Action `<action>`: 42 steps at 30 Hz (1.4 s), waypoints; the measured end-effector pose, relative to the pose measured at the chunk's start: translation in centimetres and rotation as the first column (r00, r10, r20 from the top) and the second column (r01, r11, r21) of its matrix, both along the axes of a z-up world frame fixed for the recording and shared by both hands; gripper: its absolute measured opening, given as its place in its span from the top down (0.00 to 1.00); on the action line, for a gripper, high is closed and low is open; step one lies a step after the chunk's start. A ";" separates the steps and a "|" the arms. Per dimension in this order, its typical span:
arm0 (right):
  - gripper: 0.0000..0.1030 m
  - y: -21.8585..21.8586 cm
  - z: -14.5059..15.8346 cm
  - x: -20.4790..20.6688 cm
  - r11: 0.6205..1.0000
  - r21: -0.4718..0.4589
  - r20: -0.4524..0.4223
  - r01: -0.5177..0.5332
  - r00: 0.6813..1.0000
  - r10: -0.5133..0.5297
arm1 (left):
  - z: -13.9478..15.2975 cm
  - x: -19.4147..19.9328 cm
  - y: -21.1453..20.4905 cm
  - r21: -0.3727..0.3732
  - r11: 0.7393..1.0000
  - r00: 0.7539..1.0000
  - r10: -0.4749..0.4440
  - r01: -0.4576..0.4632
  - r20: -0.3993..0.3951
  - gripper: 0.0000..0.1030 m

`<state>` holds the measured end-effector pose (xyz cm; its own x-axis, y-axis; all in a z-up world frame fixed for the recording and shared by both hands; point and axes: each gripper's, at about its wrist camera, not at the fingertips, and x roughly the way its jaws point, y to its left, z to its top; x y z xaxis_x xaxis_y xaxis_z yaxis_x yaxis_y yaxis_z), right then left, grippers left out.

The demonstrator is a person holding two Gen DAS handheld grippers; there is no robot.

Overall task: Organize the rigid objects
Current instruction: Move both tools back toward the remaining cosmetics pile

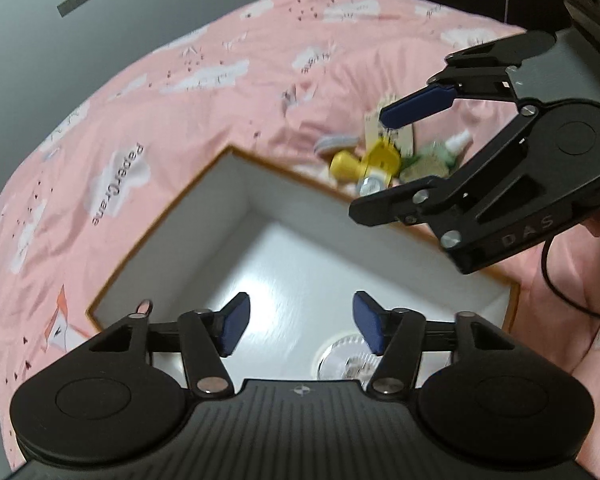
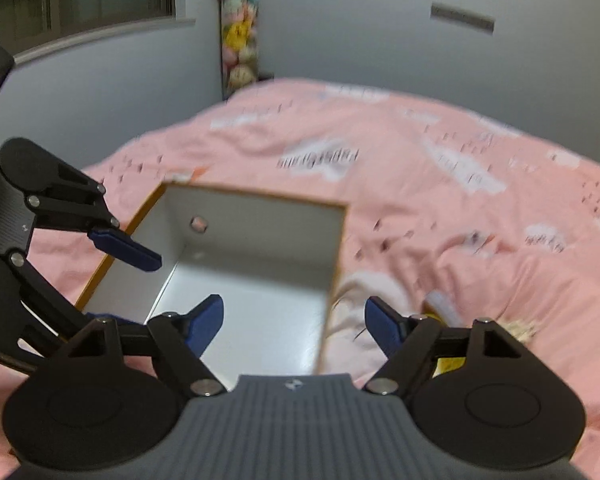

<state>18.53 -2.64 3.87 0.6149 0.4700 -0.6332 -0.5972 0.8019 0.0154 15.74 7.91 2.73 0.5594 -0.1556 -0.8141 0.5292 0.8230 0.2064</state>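
Pink bedspread (image 1: 204,92) with white cloud print fills most of both views; the right wrist view is motion-blurred, so the print there smears.

White box (image 1: 236,192) with a tan rim sits on the bedspread, open at the top. Its near edge is cut off by the gripper bodies in both views. Through one side wall a small round hole (image 2: 199,224) shows.

Left gripper (image 1: 300,328) hangs over the box interior, jaws spread wide, nothing between the blue pads. Just under its right finger a round clear-lidded item (image 1: 346,358) lies on the box floor, partly hidden by the finger and too blurred to identify.

Right gripper (image 2: 294,326) hovers at the box's rim, jaws also wide apart and empty; seen from the left wrist it sits above the box's far wall.

Pile of small objects (image 1: 384,160) lies on the bedspread just outside the box's far wall: a yellow piece, something green, a white bottle (details soft, some pieces hidden behind the right gripper's lower finger). In the right wrist view only a blurred scrap of the pile shows behind the finger.
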 end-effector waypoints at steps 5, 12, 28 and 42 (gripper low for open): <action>0.12 -4.1 0.3 0.4 0.998 0.022 0.055 0.055 0.997 -0.056 | 0.6 1.0 -2.4 -0.055 0.997 0.999 -0.043 0.044 0.019 0.27; 0.21 -10.7 -2.3 2.4 0.981 0.019 -0.024 0.195 0.981 -0.194 | -1.2 3.0 -6.7 -0.045 0.984 0.985 -0.174 0.174 0.007 0.27; 0.41 -16.2 -10.4 6.5 0.928 0.041 -0.281 0.370 0.896 -0.344 | -5.8 9.9 -11.6 -0.087 0.981 0.969 -0.186 0.174 -0.165 0.27; 0.69 -17.5 -12.8 7.4 0.934 0.089 -0.414 0.345 0.866 -0.281 | -8.7 13.1 -14.3 -0.011 0.989 0.959 -0.145 0.147 -0.244 0.36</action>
